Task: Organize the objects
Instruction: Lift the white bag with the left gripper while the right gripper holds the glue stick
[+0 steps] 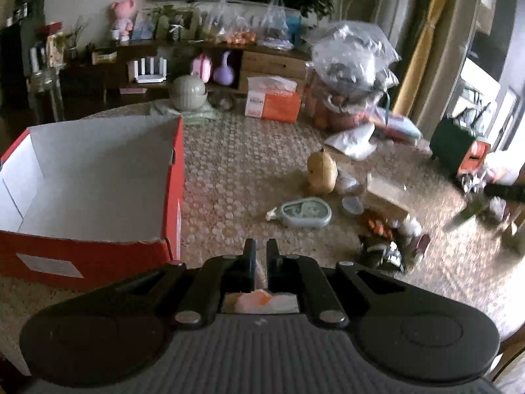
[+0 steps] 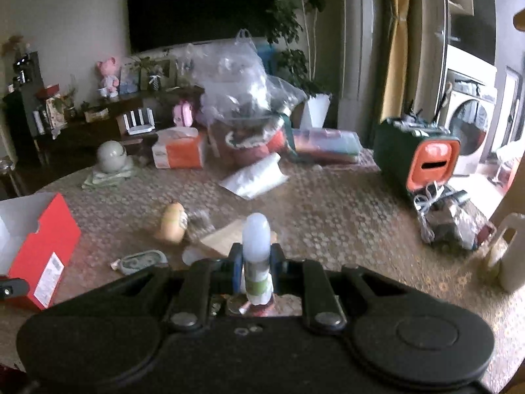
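Right gripper [image 2: 257,264] pinches a small white-capped bottle [image 2: 257,256] upright, likely so it carries cleanly to the red box [image 2: 42,252], which sits open to its left, well apart. Left gripper [image 1: 260,256], just right of the box's near corner, is nearly closed; whether it grips the pale thing between its fingers, cannot tell.

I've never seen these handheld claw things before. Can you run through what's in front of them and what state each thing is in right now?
Left claw: fingers nearly together, something pale and orange between them; grip unclear.
Right claw: shut on a white bottle.
White bottle: upright, capped, held.
Red shoebox: lid off, nothing seen inside.
Yellow toy: standing on the table.
Blue case: lying flat.
Tissue pack: opened, tissue sticking out.
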`<state>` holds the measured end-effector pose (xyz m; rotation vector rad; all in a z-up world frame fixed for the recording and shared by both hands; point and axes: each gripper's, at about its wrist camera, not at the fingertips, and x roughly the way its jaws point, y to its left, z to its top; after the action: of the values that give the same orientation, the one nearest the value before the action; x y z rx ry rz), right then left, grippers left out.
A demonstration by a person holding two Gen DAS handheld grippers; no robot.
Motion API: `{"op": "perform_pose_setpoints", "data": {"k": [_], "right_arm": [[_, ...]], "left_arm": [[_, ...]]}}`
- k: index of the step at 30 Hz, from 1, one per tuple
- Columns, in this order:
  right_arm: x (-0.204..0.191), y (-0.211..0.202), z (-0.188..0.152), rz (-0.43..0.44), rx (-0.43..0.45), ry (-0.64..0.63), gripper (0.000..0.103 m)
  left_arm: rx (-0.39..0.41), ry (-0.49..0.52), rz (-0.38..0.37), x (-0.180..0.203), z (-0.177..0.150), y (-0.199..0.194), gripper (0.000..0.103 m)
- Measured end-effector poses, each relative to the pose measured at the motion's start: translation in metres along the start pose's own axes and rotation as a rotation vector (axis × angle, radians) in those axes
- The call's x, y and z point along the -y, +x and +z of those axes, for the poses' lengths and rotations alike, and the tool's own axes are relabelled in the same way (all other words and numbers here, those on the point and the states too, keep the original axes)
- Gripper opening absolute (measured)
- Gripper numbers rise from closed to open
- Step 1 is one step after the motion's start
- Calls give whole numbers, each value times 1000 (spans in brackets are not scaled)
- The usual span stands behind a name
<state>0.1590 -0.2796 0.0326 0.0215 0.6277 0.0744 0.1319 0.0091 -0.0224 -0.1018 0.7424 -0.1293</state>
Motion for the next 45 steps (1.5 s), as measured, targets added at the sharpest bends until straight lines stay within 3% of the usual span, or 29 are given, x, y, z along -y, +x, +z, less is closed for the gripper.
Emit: {"op": "perform_pose_setpoints", "data": {"k": [2,7,9,10,12,13,14,17,24,33,34,35,38,41,45], "right_arm": [[-5,-1,0,5,3,-8,17],[-14,-7,-4,14,17,-27,17],[-15,-7,-5,21,12,-21,17],[-15,-8,-6,21,10,-20,17],[-16,-10,-7,22,13,-26,17],[-17,-11,-7,22,16,-30,17],[-16,-12,-7,22,18,-29,17],[-16,-12,-9,26,14,-26,17],[-14,-9,-17,35,-5,-32,17],[-9,-2,-23,34,-31,-32,17],[-8,-1,-24,33,-34,-31,17],[-7,1,-24,32,-39,-30,17],[-7,5,-26,29,-51,-29,17],[-7,7,-28,34,-62,-30,17],[-11,6,-30,36,-62,-41,17]], "left_arm": [[-31,16,-37,1,-4,6,6],[-24,77,-93,6,-8,2,6],[-42,93,-98,7,-8,2,14],[-56,99,-106,7,-9,3,27],[-83,102,-130,6,-12,6,67],[-86,100,-137,6,-14,6,93],[-84,101,-144,5,-16,5,96],[-111,144,-159,9,-22,11,96],[-196,272,-82,15,-48,50,96],[-277,194,-98,6,-46,90,95],[-274,177,-104,4,-46,91,90],[-263,168,-105,4,-45,89,74],[-238,152,-117,3,-42,84,47],[-222,127,-131,1,-40,80,34],[-188,90,-115,2,-38,70,30]]}}
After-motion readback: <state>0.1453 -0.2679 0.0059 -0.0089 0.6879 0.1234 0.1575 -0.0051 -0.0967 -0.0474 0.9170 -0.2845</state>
